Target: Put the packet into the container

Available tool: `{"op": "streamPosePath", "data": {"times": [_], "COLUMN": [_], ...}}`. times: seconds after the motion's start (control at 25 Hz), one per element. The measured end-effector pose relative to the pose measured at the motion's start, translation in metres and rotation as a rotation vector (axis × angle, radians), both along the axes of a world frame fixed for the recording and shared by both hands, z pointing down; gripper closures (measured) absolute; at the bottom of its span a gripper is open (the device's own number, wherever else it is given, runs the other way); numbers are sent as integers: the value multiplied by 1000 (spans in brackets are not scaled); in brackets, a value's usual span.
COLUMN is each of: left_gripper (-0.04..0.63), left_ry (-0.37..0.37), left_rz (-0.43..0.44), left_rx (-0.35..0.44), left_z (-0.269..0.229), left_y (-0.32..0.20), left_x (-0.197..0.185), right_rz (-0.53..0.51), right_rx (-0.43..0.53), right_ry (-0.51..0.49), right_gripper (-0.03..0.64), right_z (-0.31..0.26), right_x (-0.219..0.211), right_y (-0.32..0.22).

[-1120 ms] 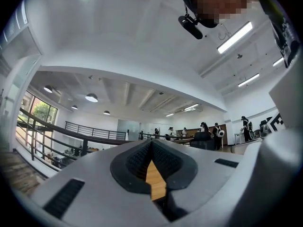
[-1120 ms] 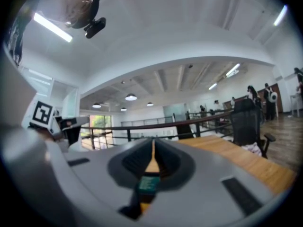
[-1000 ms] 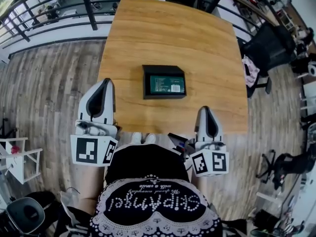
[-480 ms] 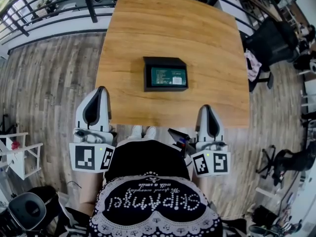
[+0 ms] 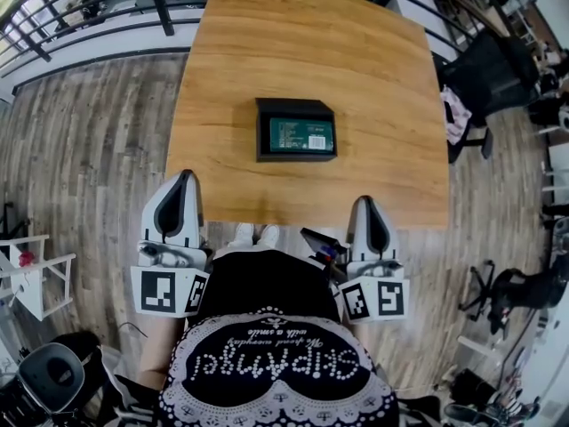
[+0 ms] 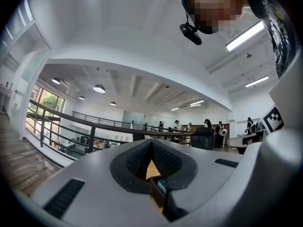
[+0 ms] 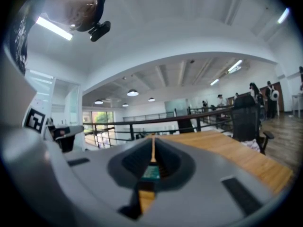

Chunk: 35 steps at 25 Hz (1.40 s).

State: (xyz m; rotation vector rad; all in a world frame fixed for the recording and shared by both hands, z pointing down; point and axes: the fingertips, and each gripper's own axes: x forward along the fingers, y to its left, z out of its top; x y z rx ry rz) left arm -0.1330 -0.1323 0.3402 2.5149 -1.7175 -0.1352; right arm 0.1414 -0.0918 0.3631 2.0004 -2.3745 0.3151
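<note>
A black rectangular container sits in the middle of the wooden table, with a green packet lying flat inside it. My left gripper hovers at the table's near left corner, jaws shut and empty. At the near edge, further right, my right gripper is also shut with nothing in it. Both stay well short of the container. In the left gripper view the shut left gripper frames the container and packet. The right gripper view shows the packet through the slit of the right gripper.
A dark railing runs along the table's far and left sides over wood flooring. A black chair stands at the right, and a white stool at the near left. People stand far off in both gripper views.
Both grippers have drawn back a little toward the person and now sit at the table's near edge. The container and packet have not moved on the table.
</note>
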Motion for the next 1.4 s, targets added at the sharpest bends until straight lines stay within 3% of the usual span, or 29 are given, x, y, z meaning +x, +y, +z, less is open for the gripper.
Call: {"op": "streamPosePath", "data": {"times": [1.4], "left_gripper": [568], "left_ry": [71], "left_rz": [12], "left_rx": [-55], "left_z": [0], "left_y": [-12], "left_x": [11], "right_rz": [1], "right_rx": [-37], "right_ry": [31], "right_gripper": [579], "right_z": [-2], "right_x": [2], "right_y": [-7]}}
